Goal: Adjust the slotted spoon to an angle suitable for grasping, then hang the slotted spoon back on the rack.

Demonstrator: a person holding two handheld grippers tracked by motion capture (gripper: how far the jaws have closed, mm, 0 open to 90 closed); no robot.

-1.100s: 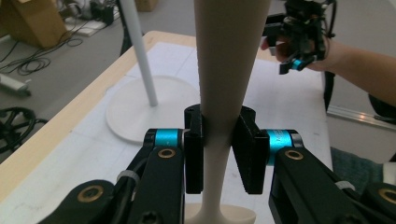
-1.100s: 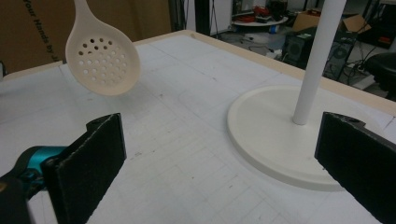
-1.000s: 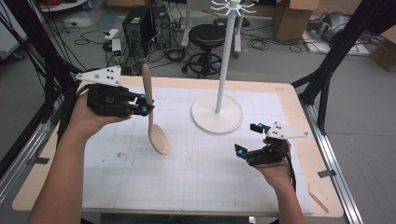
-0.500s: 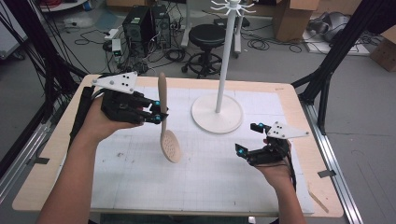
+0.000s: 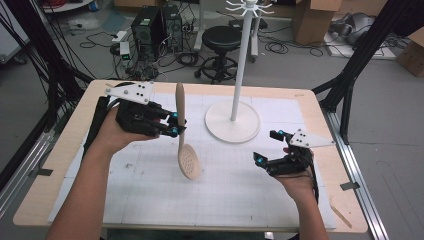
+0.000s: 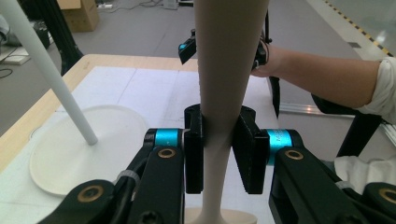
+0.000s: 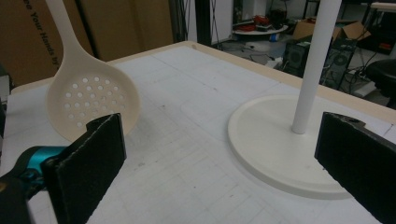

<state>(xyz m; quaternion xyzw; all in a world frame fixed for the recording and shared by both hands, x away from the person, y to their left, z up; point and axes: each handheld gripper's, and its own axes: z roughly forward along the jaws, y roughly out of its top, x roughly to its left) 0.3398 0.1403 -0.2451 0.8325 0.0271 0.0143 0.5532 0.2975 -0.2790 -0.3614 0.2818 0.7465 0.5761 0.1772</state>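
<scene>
Left tongs (image 5: 172, 125) clamped on slotted spoon (image 5: 188, 161) handle, left of stand (image 5: 233, 120); bowl apparently off bench. Right tongs (image 5: 270, 147) apart; holes plain in right gripper view.

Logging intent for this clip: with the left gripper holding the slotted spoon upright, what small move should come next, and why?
Probably carry the slotted spoon right and up toward the hooks at the top of the white rack. The left gripper is clamped on its handle, bowl hanging down clear of the table, while the right gripper rests open by the rack's base.
</scene>
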